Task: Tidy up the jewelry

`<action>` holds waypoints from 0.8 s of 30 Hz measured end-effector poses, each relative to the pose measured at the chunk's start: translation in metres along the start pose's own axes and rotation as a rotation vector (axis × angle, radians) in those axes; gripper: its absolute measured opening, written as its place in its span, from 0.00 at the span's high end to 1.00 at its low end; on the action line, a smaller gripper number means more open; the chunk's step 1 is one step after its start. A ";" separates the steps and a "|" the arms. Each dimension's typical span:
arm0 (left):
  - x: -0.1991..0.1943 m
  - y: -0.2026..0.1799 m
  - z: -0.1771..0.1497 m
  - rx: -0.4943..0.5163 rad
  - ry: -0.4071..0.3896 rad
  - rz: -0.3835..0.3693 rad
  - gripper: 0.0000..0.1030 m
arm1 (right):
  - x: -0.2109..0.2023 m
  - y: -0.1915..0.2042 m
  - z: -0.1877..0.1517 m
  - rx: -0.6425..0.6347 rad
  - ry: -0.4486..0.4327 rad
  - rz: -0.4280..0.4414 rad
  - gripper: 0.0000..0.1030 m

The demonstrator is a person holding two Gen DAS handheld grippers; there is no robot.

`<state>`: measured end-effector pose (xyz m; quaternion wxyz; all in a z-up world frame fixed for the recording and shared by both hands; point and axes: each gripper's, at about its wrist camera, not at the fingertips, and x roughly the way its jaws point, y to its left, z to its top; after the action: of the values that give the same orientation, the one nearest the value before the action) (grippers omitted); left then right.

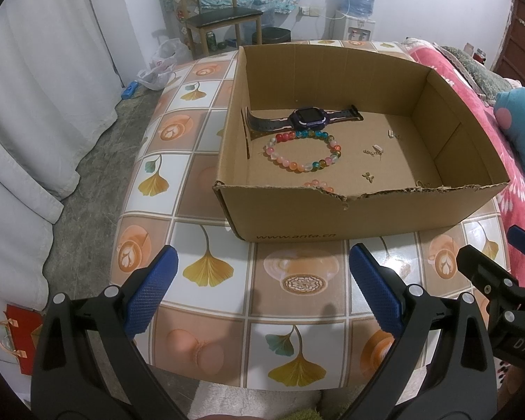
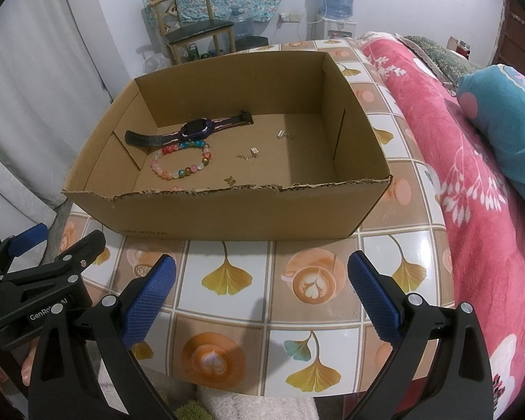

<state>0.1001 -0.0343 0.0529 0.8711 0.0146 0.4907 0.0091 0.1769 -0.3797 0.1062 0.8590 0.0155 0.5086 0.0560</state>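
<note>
Cardboard box (image 1: 332,217) on worktop (image 1: 206,231) holds one watch (image 1: 306,118), two bead bracelets (full one (image 1: 302,152), other (image 1: 318,185) half hidden), several small charms. Left gripper (image 1: 262,290) and right gripper (image 2: 260,292) both spread, empty, well short of box.

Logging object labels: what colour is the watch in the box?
Dark purple case, dark strap: watch, clearest in the left wrist view.

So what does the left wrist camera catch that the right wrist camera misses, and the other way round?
Only the left wrist view shows the red gift bag on the floor and the white plastic bag.

Only the right wrist view shows the box's right outer wall and the tablecloth beside it.

Both show the cardboard box holding the watch, the bead bracelet and small charms, with both grippers open.
</note>
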 end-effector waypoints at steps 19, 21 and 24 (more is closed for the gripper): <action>-0.001 -0.001 -0.001 0.000 -0.003 0.000 0.08 | -0.001 -0.001 0.000 -0.007 -0.001 0.001 0.07; -0.001 -0.003 0.000 -0.001 -0.002 0.001 0.08 | -0.001 -0.001 0.000 -0.007 -0.001 0.002 0.07; -0.002 -0.004 0.000 -0.007 0.000 -0.002 0.08 | -0.001 -0.001 0.000 -0.008 -0.001 0.003 0.07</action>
<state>0.0988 -0.0381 0.0544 0.8712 0.0111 0.4907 0.0098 0.1763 -0.3808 0.1071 0.8592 0.0127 0.5081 0.0592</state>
